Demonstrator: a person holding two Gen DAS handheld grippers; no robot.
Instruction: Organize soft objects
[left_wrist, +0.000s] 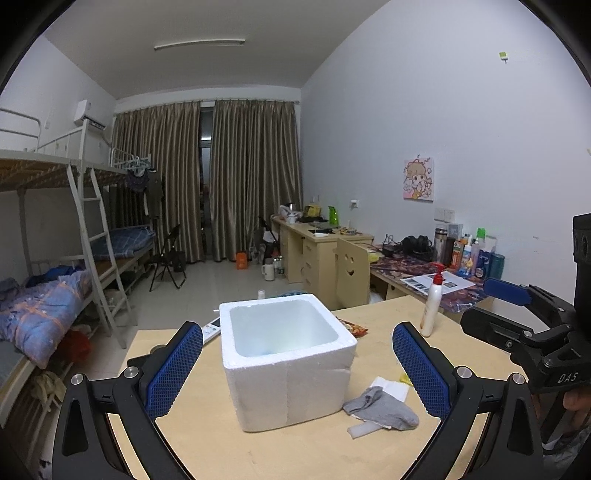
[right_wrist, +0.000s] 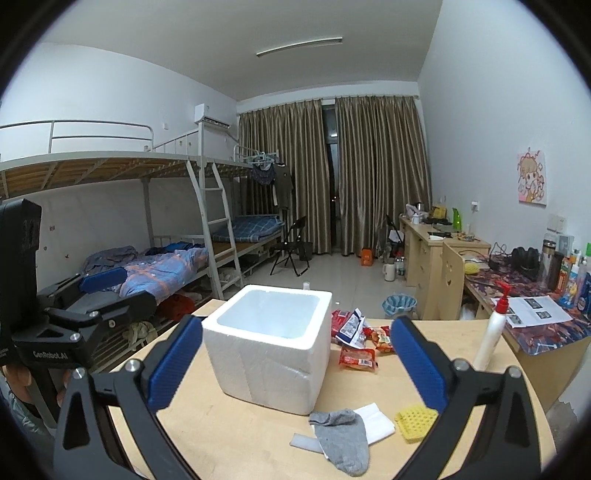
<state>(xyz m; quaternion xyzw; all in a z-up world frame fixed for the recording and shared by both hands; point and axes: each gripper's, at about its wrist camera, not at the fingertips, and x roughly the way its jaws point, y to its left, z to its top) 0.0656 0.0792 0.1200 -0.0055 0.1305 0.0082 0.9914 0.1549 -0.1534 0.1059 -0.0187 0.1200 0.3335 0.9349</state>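
Grippers held out low and nearly level over the near edge of the bench (right_wrist: 258, 443), one in each of my hands; my left gripper (left_wrist: 297, 369) has its jaws spread wide and empty, the foam box (left_wrist: 288, 365) standing between them without touching; my right gripper (right_wrist: 295, 365) likewise has jaws fully apart, holding nothing; its blue pads (right_wrist: 417, 363) are waffle-textured rubber set in black angular frames with silver bolts; the box is white, grainy polystyrene, thick-walled, square and open on top, a crack running across its front face; the bench is pale, smooth wood; the grey sock (right_wrist: 343, 439), soft and crumpled knit, lies flat just in front of the box's right corner, over a white folded cloth (right_wrist: 376, 421); a yellow gridded sponge (right_wrist: 415, 421) sits beside that cloth; red snack packets (right_wrist: 356, 358) lie behind, right of the box; a white pump bottle (right_wrist: 489, 332) stands upright near the right edge
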